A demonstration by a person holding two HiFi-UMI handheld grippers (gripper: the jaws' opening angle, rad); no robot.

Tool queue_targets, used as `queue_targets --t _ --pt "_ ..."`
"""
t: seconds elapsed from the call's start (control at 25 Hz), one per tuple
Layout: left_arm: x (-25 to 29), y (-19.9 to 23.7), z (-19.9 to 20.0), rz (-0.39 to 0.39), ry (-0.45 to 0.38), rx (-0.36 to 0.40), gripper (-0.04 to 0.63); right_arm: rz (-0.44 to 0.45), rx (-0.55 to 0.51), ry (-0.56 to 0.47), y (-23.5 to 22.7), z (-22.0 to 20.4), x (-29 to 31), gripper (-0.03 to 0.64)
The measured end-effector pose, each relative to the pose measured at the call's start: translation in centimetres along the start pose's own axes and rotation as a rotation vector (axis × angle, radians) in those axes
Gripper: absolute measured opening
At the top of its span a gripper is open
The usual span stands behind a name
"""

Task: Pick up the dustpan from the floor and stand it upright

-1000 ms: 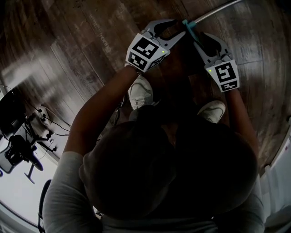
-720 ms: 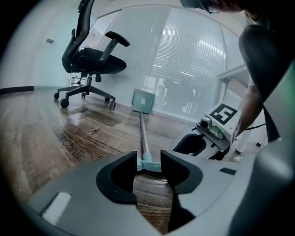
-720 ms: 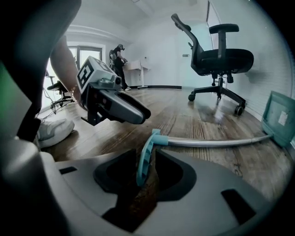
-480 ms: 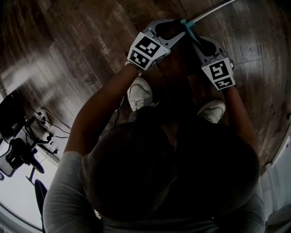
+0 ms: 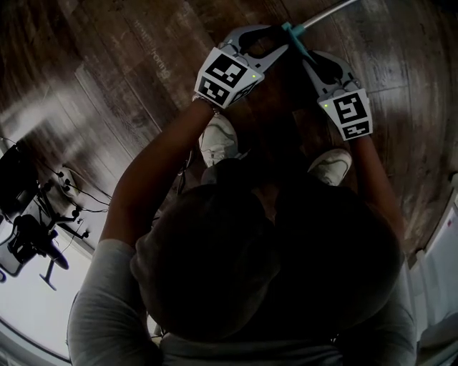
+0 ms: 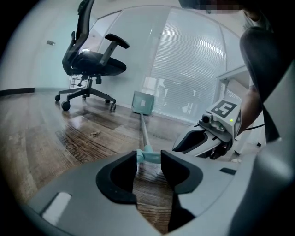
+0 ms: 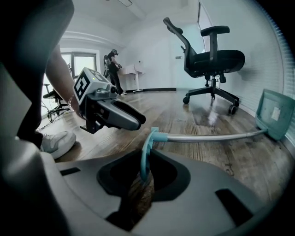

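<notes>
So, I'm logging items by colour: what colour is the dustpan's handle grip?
The handle grip is teal; clearest in the right gripper view.

Dustpan [image 5: 325,18] scoop outside head view

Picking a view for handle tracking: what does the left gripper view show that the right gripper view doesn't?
Left only: right gripper from outside. Right only: white shoe, distant person, left gripper from outside. Both: teal handle between own tongs (the right's have just been closing on it), pole, dustpan, office chair, wood floor.
</notes>
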State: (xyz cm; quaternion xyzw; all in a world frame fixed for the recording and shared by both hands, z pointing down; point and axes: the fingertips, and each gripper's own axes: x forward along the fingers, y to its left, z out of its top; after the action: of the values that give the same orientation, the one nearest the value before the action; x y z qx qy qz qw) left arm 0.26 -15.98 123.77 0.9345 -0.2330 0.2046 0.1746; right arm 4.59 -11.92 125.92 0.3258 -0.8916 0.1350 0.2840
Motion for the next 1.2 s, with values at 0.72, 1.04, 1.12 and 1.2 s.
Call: queue_targets --t 0.72,1.04,1.12,1.2 --pt "-6.4 -5.3 15.7 -0.013 -0.009 -0.02 0.147 0.057 0.12 -0.12 1.4 14.2 -14.0 0.057" --pt "-10.9 -8.4 23.4 -0.034 0.024 -0.033 0.144 0.084 0.161 -0.141 2.2 21.8 -20.3 0.057" --pt "-12.1 -8.9 25.4 -0.039 0.015 -0.029 0.143 0.093 0.173 -0.143 2.3 23.8 -21.7 0.057" --pt "-13.4 -9.3 27.4 -0.044 0.022 -0.028 0.143 0.094 0.193 -0.142 2.4 26.0 -23.1 0.057"
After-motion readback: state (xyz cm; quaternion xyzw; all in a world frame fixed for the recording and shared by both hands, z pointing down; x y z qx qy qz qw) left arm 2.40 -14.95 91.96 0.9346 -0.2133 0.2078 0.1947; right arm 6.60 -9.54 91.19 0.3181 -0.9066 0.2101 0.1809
